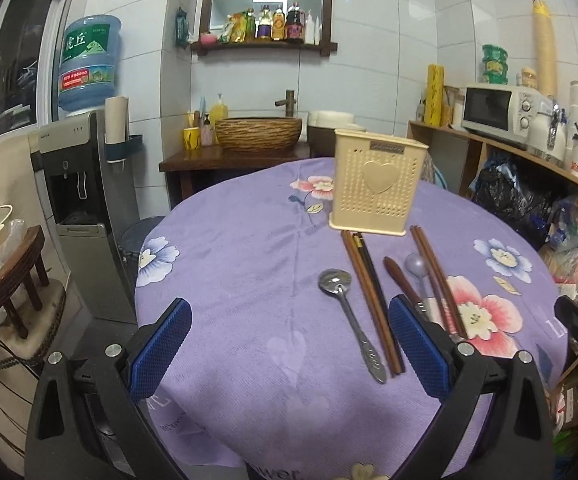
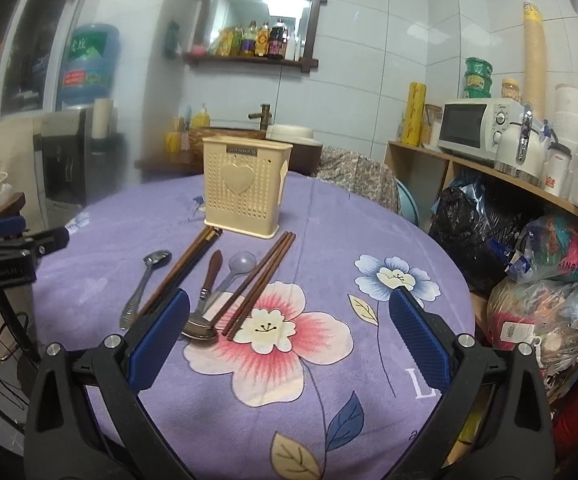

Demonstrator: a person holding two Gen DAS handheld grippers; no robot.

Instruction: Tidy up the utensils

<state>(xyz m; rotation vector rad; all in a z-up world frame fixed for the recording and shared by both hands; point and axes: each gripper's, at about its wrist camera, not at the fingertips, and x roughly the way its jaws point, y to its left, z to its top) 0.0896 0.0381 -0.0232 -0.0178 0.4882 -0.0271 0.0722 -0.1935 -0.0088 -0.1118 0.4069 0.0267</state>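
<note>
It was a home kitchen. There was a microwave (image 1: 493, 112), a water cooler (image 1: 85, 184), a sink (image 1: 257, 133) and sauce bottles (image 1: 273, 24) on a shelf.

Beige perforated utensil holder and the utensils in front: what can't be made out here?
- Beige perforated utensil holder: inside hidden by its own wall, both views.
- Wooden-handled spoon: bowl hidden behind the left gripper finger, left view.
- Holder's nameplate: too small, blurred, right view.

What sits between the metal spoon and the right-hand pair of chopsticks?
Another pair of chopsticks, a wooden-handled spoon and a clear plastic spoon, seen in both views.
</note>
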